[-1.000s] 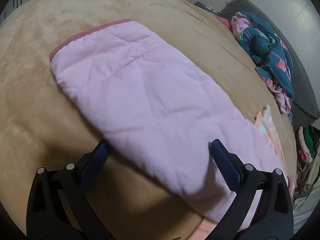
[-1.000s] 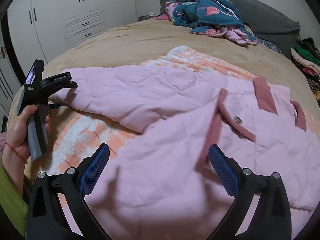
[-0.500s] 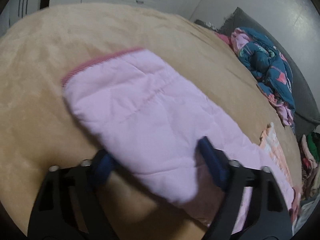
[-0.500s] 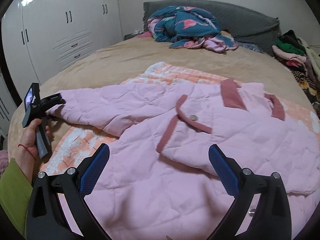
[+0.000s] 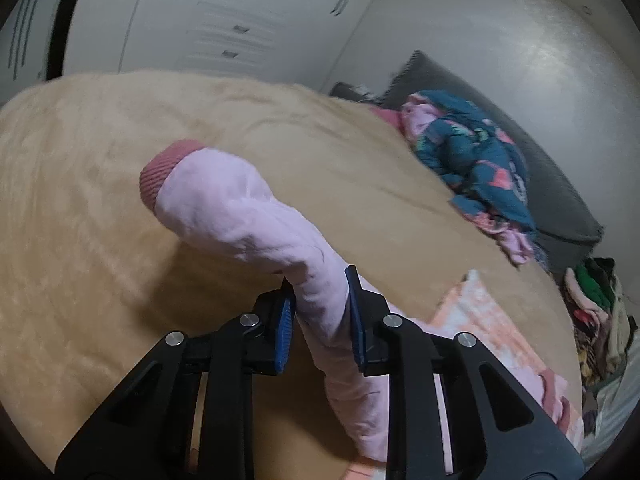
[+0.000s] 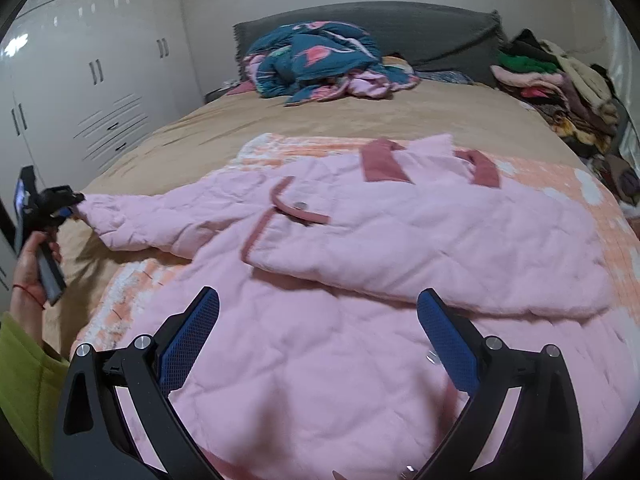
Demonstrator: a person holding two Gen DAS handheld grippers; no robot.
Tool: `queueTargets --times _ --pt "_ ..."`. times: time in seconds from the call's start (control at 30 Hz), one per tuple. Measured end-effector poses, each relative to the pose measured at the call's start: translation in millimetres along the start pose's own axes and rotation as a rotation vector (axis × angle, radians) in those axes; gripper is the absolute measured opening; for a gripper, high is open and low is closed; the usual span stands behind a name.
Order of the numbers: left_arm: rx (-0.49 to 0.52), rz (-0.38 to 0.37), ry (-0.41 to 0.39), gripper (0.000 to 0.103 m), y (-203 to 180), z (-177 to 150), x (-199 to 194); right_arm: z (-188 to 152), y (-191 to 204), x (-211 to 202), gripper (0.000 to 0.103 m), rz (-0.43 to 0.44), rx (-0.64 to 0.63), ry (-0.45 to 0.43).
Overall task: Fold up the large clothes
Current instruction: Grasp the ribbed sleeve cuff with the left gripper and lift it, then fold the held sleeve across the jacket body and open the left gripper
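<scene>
Left gripper (image 5: 320, 300): I find its blue pads pinching the sleeve (image 5: 248, 216) of the pink jacket (image 6: 360, 280) a little way back from the cuff (image 5: 160, 176). The sleeve is bunched into a narrow roll between the pads and lifted off the bed (image 5: 80, 240); the ribbed darker-pink cuff points away from the camera, above the tan bedcover. From the right wrist view I see the same gripper (image 6: 60, 204) at the far left, held in a hand (image 6: 32, 264) with a green sleeve at the wrist, with the jacket sleeve drawn out toward it.

Right gripper (image 6: 316, 336): I note its jaws spread wide, holding nothing, hovering over the lower body of the jacket. Whether the pads touch the fabric I cannot tell.

The jacket lies spread across the near half of the bed, front side up, with one panel folded over the chest, a darker-pink trimmed flap with a metal snap (image 6: 300, 205) near the middle, and two darker-pink bands near the collar. Beneath it lies an orange-and-white blanket (image 6: 560, 176), showing at the jacket's far edge and at its left side.

Further out, a crumpled teal and pink quilt (image 6: 320, 56) sits at the head of the bed against a grey headboard (image 6: 420, 28). A heap of mixed clothes (image 6: 560, 80) is stacked to the right of the bed. White wardrobes (image 6: 100, 92) stand along the left wall.
</scene>
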State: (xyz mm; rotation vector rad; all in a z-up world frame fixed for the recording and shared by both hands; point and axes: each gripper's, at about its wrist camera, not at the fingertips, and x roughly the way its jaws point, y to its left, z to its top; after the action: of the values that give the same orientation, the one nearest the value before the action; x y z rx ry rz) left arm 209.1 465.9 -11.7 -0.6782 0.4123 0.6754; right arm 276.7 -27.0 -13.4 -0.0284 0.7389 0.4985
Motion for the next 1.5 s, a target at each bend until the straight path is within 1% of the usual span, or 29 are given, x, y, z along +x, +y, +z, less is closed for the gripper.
queueTargets --times 0.17,0.3,0.4,0.43,0.5,0.53,0.7,0.77,0.87,1.1,1.27,1.4,1.5 --pt "0.051 -0.076 -0.035 0.014 -33 5 -30 -9 -17 -12 0.099 -0.021 0.042 0.002" --pt "0.121 -0.119 -0.073 0.014 -64 1 -54 -15 -25 -22 0.099 -0.014 0.059 -0.001" --pt "0.149 -0.177 -0.082 0.014 -83 -4 -71 -18 -33 -29 0.099 0.012 0.087 -0.001" --pt "0.172 -0.192 -0.094 0.014 -92 -7 -80 -19 -35 -31 0.099 0.021 0.097 0.001" --pt "0.201 -0.210 -0.108 0.014 -103 -9 -88 -21 -37 -35 0.099 0.018 0.100 -0.001" --pt "0.209 -0.231 -0.113 0.014 -109 -11 -95 -23 -40 -38 0.099 0.014 0.100 -0.004" --pt "0.233 -0.300 -0.109 0.014 -125 -19 -109 -25 -49 -48 0.099 0.007 0.120 -0.015" --pt "0.229 -0.343 -0.098 0.014 -132 -24 -112 -26 -53 -52 0.099 0.020 0.138 -0.023" --pt "0.247 -0.367 -0.096 0.014 -139 -27 -117 -27 -57 -57 0.099 0.036 0.159 -0.032" --pt "0.268 -0.430 -0.090 0.014 -160 -37 -133 -27 -62 -68 0.099 0.041 0.165 -0.057" --pt "0.258 -0.499 -0.067 0.014 -171 -43 -143 -29 -66 -72 0.099 0.033 0.172 -0.069" --pt "0.299 -0.523 -0.077 0.014 -183 -51 -152 -31 -72 -74 0.099 0.025 0.178 -0.075" --pt "0.323 -0.540 -0.069 0.014 -193 -60 -155 -32 -78 -76 0.099 0.023 0.194 -0.080"
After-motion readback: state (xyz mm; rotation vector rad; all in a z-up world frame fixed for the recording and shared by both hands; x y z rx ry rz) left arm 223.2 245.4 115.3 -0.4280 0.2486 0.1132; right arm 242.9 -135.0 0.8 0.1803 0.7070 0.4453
